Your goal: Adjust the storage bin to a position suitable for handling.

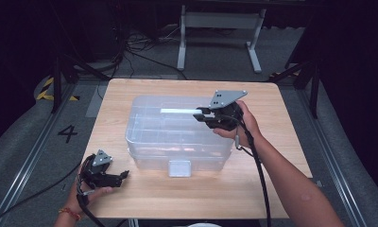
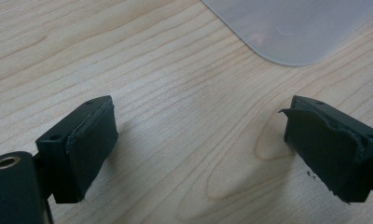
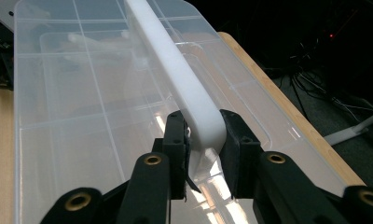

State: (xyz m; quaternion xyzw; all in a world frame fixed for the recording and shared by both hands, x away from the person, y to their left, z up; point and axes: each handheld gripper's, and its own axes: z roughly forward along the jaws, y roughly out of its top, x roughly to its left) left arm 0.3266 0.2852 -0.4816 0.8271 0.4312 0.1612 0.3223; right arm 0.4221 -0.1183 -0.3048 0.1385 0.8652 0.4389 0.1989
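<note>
The white handle of the clear box sits pinched between the right gripper jaws, running away ahead of them. The left gripper rests released on the bench, the box's corner just ahead. The step looks like lifting or carrying; next calls for a steady upward pull.

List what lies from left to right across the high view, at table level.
Left gripper → clear plastic box → white handle on its lid → right gripper, shut on that handle's end → the hand holding it.
</note>
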